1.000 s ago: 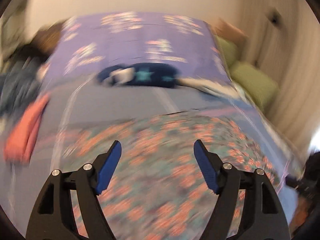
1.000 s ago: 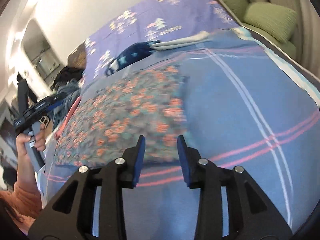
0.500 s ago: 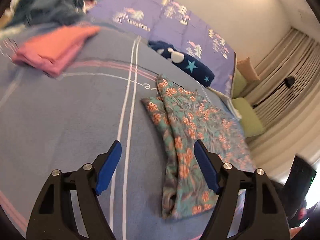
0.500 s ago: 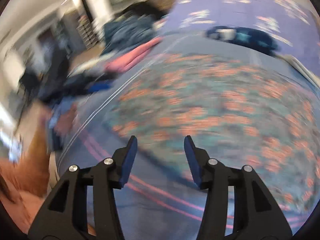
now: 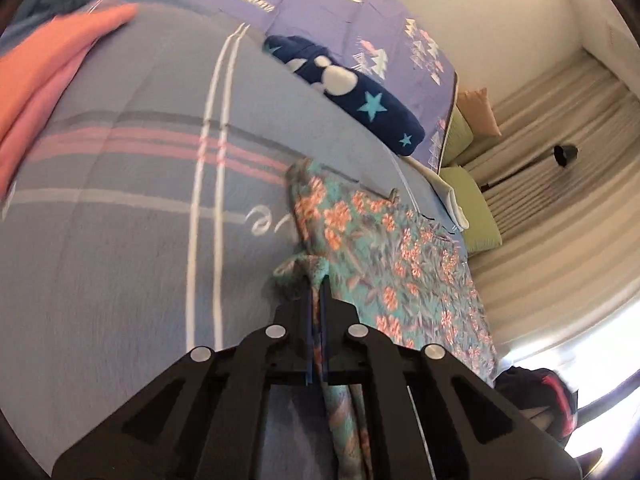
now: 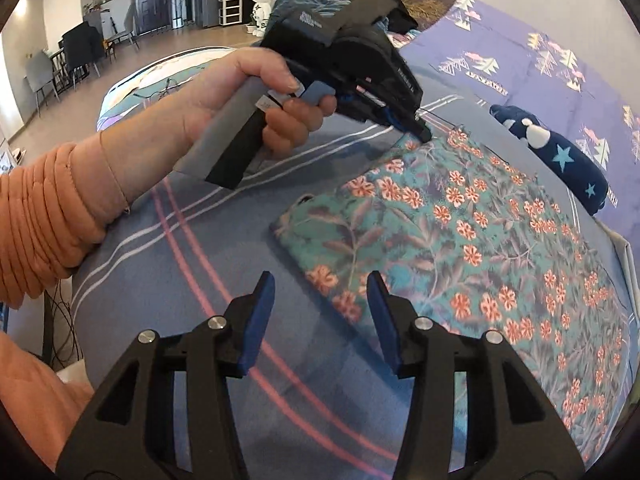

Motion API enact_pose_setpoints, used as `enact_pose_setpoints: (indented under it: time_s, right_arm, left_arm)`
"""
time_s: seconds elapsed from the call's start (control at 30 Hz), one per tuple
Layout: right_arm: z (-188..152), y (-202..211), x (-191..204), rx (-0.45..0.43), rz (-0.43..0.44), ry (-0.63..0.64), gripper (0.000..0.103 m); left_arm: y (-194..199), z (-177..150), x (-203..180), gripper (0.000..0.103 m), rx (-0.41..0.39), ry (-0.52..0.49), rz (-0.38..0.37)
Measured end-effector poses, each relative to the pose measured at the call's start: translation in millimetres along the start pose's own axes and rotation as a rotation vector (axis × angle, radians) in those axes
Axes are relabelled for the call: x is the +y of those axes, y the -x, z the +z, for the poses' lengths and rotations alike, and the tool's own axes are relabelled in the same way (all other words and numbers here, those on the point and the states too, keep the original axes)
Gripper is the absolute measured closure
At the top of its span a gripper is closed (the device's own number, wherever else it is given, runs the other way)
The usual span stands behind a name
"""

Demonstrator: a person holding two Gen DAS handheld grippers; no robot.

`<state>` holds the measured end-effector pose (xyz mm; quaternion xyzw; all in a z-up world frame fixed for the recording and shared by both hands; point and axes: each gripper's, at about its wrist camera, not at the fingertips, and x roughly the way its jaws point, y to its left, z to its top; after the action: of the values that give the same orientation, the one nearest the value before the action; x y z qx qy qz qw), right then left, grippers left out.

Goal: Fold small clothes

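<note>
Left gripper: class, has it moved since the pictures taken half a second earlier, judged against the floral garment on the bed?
Yes. The left gripper has come down onto the floral garment, whose edge earlier lay ahead between open fingers; its jaws are now shut on that edge.

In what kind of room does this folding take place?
Most likely a bedroom at home: the floral garment lies on a bed with a striped blue blanket, green cushions and curtains stand beside it, and a living area with chairs opens behind.

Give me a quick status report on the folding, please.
Left gripper shut on the floral garment's edge. Right gripper open, hovering at its near corner. Garment flat on the striped blanket; nothing in the way.
</note>
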<state>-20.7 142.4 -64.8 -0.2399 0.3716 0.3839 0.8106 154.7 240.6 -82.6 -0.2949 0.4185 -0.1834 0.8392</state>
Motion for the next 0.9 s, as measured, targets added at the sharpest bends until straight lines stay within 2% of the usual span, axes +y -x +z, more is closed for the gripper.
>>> enact_pose_setpoints:
  time_s: [0.1, 0.13, 0.2, 0.23, 0.27, 0.3, 0.33, 0.4, 0.6, 0.73, 0.77, 0.8, 0.83, 0.9]
  right_arm:
    - [6.4, -10.8, -5.8, 0.027, 0.027, -0.054, 0.055]
    - [7.0, -13.1, -6.4, 0.032, 0.030, -0.066, 0.055]
    - [7.0, -13.8, -4.8, 0.026, 0.031, -0.067, 0.055]
    - [6.9, -14.8, -5.7, 0.021, 0.029, -0.063, 0.055]
    - [6.0, -14.0, -3.2, 0.015, 0.020, -0.048, 0.055]
    - [5.3, -13.8, -1.6, 0.013, 0.012, -0.033, 0.055]
    - [4.3, -13.8, 2.2, 0.010, -0.006, -0.004, 0.055]
    - [3.0, -15.3, 7.6, 0.010, -0.040, 0.041, 0.055]
    - [6.3, -27.3, 26.9, -0.019, -0.153, 0.160, 0.055]
    - [16.7, -42.0, 31.2, -0.046, -0.239, 0.178, 0.054]
    - [19.1, -46.6, 36.4, -0.062, -0.278, 0.205, 0.057]
    - [19.5, -49.2, 38.8, -0.070, -0.298, 0.224, 0.066]
    - [20.3, -52.3, 41.9, -0.072, -0.308, 0.245, 0.094]
    - [21.8, -53.9, 43.5, -0.067, -0.321, 0.247, 0.095]
  left_arm:
    - [-0.9, 6.9, -11.8, 0.101, -0.025, -0.106, 0.000]
    - [-1.2, 7.1, -8.2, 0.100, -0.024, -0.107, -0.001]
    - [-1.1, -0.2, 6.0, 0.093, -0.025, -0.063, 0.010]
    - [-0.9, -3.7, 14.2, 0.082, -0.030, -0.038, 0.015]
    - [-0.1, -7.4, 23.0, 0.078, -0.035, -0.009, 0.010]
    - [4.0, -10.3, 33.4, 0.078, -0.051, 0.035, -0.044]
    - [8.8, -11.5, 39.7, 0.071, -0.061, 0.066, -0.079]
    - [16.9, -11.8, 45.1, 0.061, -0.092, 0.083, -0.099]
    - [14.1, -14.3, 43.9, 0.057, -0.099, 0.071, -0.114]
    - [13.8, -15.0, 42.0, 0.053, -0.098, 0.059, -0.130]
    - [13.6, -15.0, 41.4, 0.052, -0.098, 0.056, -0.134]
    - [13.5, -14.8, 41.2, 0.051, -0.097, 0.052, -0.139]
    - [13.4, -14.7, 40.2, 0.048, -0.095, 0.047, -0.151]
    - [12.1, -14.4, 36.5, 0.045, -0.082, 0.034, -0.184]
